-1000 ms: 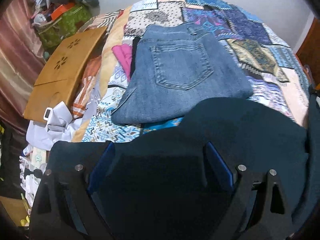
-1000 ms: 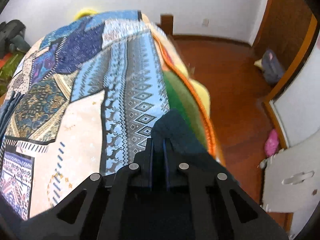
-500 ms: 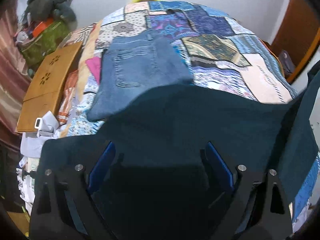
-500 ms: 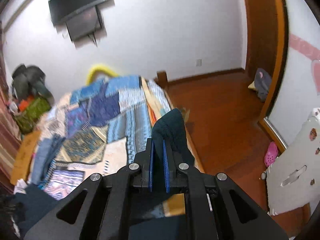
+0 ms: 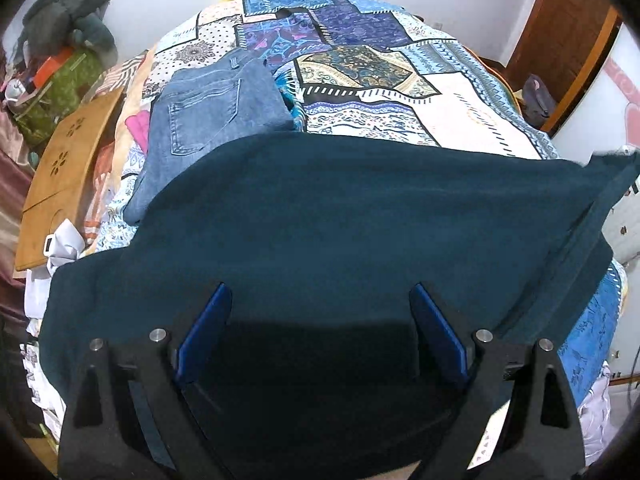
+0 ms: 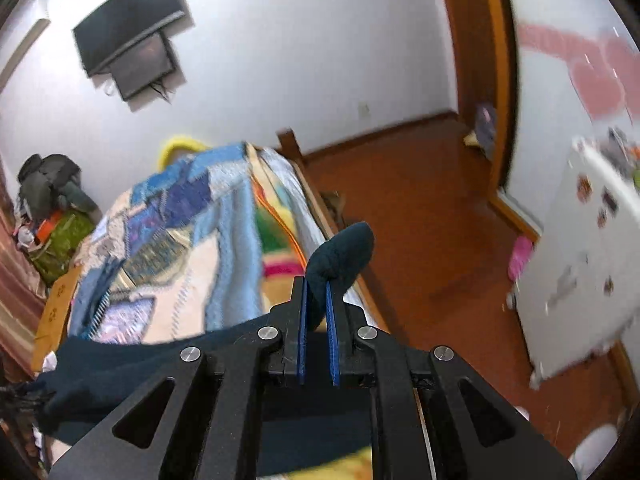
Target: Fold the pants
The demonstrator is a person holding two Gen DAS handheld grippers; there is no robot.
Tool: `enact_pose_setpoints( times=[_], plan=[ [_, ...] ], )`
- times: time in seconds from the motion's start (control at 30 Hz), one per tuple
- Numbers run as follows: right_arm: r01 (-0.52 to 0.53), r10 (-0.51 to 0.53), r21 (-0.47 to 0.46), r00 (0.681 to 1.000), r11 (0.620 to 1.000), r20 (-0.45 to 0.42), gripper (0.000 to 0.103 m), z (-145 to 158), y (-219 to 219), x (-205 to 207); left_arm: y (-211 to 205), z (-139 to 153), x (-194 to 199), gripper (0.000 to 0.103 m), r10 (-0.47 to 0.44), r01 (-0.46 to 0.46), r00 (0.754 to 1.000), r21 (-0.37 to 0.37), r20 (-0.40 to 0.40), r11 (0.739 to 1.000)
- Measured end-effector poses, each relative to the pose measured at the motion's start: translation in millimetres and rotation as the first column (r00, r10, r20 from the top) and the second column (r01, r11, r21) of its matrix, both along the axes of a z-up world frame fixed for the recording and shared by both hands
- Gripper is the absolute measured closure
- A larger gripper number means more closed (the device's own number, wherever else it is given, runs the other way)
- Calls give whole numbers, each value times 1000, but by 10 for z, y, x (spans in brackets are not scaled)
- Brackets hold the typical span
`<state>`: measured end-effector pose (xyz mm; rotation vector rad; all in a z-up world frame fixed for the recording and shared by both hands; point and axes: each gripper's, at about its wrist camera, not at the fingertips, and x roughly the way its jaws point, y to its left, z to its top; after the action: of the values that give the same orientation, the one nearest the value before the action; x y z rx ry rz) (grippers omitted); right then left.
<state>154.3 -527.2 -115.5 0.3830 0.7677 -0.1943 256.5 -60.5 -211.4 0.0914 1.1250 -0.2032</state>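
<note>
Pants (image 5: 340, 216), dark teal, stretch crosswise before the wide-open left claw (image 5: 320, 332), over the bed (image 5: 460, 120). Their far end is pinched in the closed right claw (image 6: 318, 312), off to the left claw's right.

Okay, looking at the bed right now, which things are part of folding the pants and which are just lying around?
Part of the job:
- dark teal pants, stretched across the bed
- right gripper, shut on a bunched edge of the pants
- left gripper, jaws wide over the pants
- folded jeans

Just lying about:
- patchwork bedspread
- wooden board
- green bag
- wall-mounted TV
</note>
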Motion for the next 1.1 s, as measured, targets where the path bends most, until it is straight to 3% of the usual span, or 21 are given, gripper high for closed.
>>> enact_pose_setpoints(
  times=[0.27,0.47,0.6,0.8,0.97,1.1],
  plan=[
    [36,-33,16,987,999,-155,95,-666,29,-319,-18,4,-141,10,3,-3,1000,-9,8,1000],
    [35,-36,-11,972,999,-233,93,-780,29,-409,22,-7,-245,10,17,-17,1000,-45,12,999],
    [46,-70,-99,963,994,-261,92,-650,44,-498,82,13,-307,10,33,-31,999,-58,32,998],
    [-26,2,-141,986,990,-168,75,-217,309,-515,415,257,-374,10,123,-115,983,-66,139,991],
    [-158,143,-191,986,969,-86,67,99,882,-273,965,536,-442,10,253,-242,935,-73,247,968],
    [-291,292,-220,956,931,-30,67,294,1468,-36,1495,622,-500,10,350,-347,894,-62,280,936]
  ],
)
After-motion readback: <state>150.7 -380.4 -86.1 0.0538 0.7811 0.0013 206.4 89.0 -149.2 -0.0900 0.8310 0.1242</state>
